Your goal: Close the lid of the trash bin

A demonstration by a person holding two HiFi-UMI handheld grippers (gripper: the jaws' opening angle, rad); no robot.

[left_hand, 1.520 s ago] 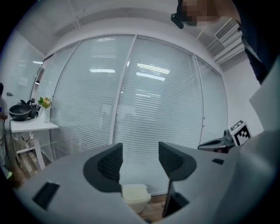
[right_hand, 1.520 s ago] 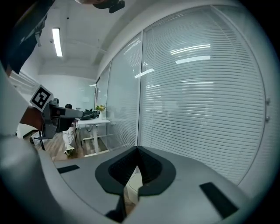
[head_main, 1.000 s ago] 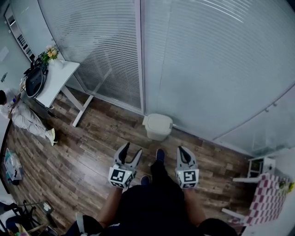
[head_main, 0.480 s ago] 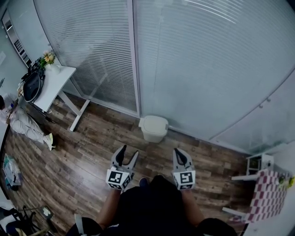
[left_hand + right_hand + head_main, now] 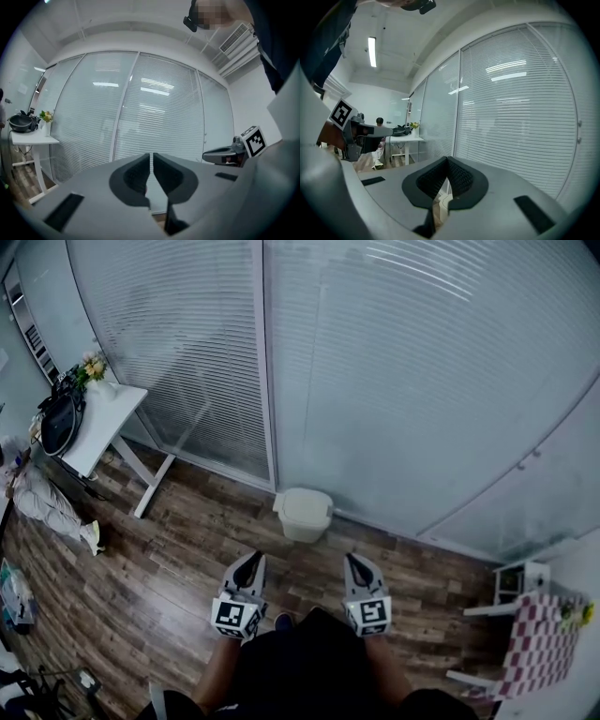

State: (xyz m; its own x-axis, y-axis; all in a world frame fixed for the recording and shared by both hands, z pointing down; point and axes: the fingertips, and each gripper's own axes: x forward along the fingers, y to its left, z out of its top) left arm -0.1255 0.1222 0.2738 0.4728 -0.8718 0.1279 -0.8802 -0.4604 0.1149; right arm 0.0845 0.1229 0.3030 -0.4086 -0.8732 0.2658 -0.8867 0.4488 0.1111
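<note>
The cream trash bin [image 5: 302, 512] stands on the wood floor against the glass wall, its lid lying flat down on top. Both grippers hover side by side short of it, well above the floor, touching nothing. My left gripper [image 5: 250, 561] is closing: its jaws stand nearly together with only a thin slit in the left gripper view [image 5: 151, 157], and nothing is between them. My right gripper [image 5: 355, 562] is shut and empty, its tips meeting [image 5: 447, 161]. A sliver of the bin [image 5: 444, 204] shows below the right gripper's jaws.
A glass wall with blinds [image 5: 394, 381] runs behind the bin. A white desk [image 5: 101, 418] with a dark bag [image 5: 56, 424] and flowers [image 5: 89, 366] stands at the left, a seated person [image 5: 42, 498] beside it. A checkered cloth [image 5: 539, 643] and white rack [image 5: 520, 579] are at the right.
The left gripper's jaws have gone from wide apart to nearly together. The head view has shifted, so the bin and both grippers sit a little further left in the picture.
</note>
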